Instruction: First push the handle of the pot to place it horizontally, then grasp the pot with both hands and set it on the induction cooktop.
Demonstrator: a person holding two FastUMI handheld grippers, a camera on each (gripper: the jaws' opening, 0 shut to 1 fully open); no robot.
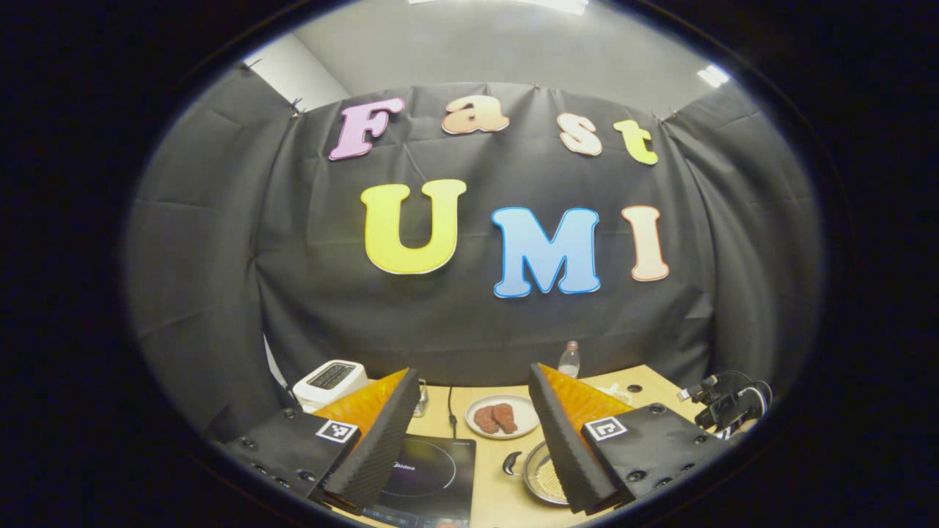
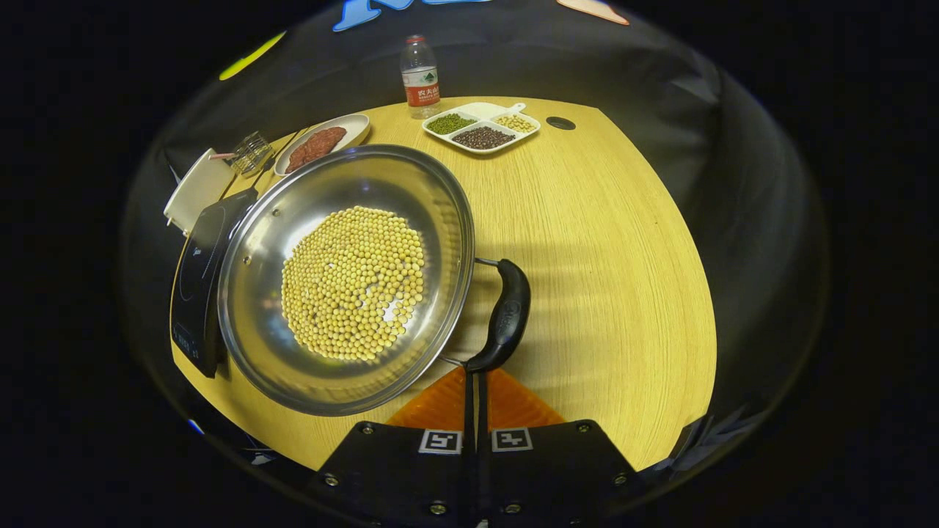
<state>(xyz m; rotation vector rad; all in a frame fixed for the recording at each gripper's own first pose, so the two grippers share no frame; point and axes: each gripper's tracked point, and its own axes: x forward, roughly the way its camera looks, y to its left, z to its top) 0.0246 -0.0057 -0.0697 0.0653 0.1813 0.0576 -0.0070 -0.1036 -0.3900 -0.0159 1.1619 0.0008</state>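
Note:
A steel pot [image 2: 345, 279] holding yellow soybeans stands on the wooden table [image 2: 609, 257], beside the black induction cooktop [image 2: 194, 286]. The pot's black side handle [image 2: 506, 315] points toward my right gripper [image 2: 475, 374]. That gripper is shut, and its tips touch the handle's near end. In the left gripper view my left gripper [image 1: 473, 381] hangs open above the table. Between its fingers lie the cooktop [image 1: 433, 469] and the pot [image 1: 543, 473] with its other small handle [image 1: 511, 462].
At the back of the table are a plate of meat [image 2: 319, 143], a divided dish of beans [image 2: 480, 125], a water bottle [image 2: 419, 70], a glass [image 2: 253, 150] and a white appliance [image 2: 194, 191]. Black hardware with cables [image 1: 726, 407] sits at the right.

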